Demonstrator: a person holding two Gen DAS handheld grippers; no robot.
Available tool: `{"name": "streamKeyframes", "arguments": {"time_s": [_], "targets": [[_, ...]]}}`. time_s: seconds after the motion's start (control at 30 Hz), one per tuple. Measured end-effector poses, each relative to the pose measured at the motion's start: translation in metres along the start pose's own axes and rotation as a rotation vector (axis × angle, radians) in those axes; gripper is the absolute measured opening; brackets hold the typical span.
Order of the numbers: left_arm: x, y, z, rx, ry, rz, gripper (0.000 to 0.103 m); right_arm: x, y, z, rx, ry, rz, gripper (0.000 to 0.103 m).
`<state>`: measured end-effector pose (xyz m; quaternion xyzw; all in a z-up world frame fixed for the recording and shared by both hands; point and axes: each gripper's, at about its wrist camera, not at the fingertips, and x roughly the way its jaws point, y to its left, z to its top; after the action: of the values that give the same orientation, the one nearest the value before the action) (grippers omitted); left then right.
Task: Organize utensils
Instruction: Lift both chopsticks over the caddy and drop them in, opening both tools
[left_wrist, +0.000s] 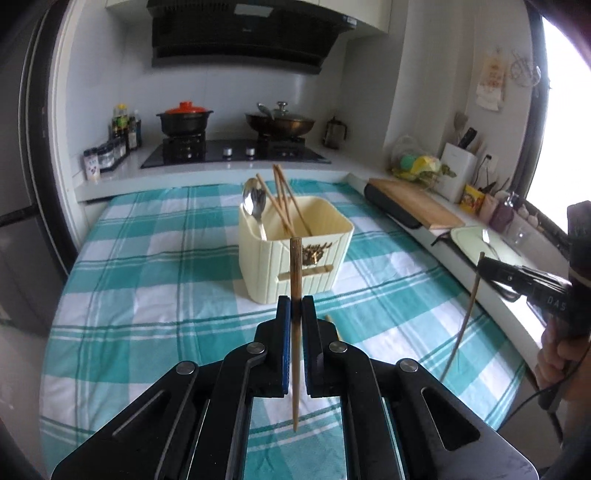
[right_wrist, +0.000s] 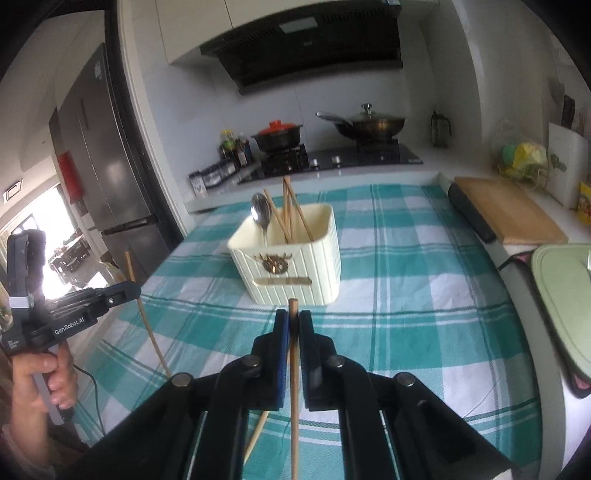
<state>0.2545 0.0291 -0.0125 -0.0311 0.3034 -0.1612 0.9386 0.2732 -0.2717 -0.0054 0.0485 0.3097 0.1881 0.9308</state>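
A cream utensil holder (left_wrist: 295, 251) (right_wrist: 291, 266) stands on the checked tablecloth and holds a metal spoon (left_wrist: 253, 203) (right_wrist: 260, 214) and several wooden chopsticks (left_wrist: 284, 199) (right_wrist: 290, 210). My left gripper (left_wrist: 295, 306) is shut on a wooden chopstick (left_wrist: 295, 273), held upright just in front of the holder; it also shows at the left of the right wrist view (right_wrist: 122, 291). My right gripper (right_wrist: 293, 317) is shut on another chopstick (right_wrist: 294, 387), also upright before the holder; it shows at the right of the left wrist view (left_wrist: 491, 266). One more chopstick (right_wrist: 255, 435) lies on the cloth beneath.
A teal checked tablecloth (left_wrist: 147, 295) covers the counter. Behind is a stove with a red-lidded pot (left_wrist: 184, 118) and a wok (left_wrist: 280, 122). A wooden cutting board (left_wrist: 413, 203) and a green tray (right_wrist: 561, 302) sit at the right. A fridge (right_wrist: 107, 166) stands at the left.
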Motion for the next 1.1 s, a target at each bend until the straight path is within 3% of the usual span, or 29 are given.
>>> {"name": "streamKeyframes", "arguments": {"time_s": [0.3,0.9,1.1], "targets": [[-0.017,-0.007,0.012,-0.004,-0.066,-0.025,0.003,-0.034,0.022,0.013,-0.06,-0.147,-0.038,0.005],[-0.027,-0.001,0.039,-0.027,-0.122,-0.053,0.003,-0.047,0.027,0.052,-0.114,-0.219,-0.065,0.005],[-0.032,0.002,0.066,-0.018,-0.154,-0.052,0.003,-0.049,0.033,0.082,-0.154,-0.257,-0.08,0.005]]}}
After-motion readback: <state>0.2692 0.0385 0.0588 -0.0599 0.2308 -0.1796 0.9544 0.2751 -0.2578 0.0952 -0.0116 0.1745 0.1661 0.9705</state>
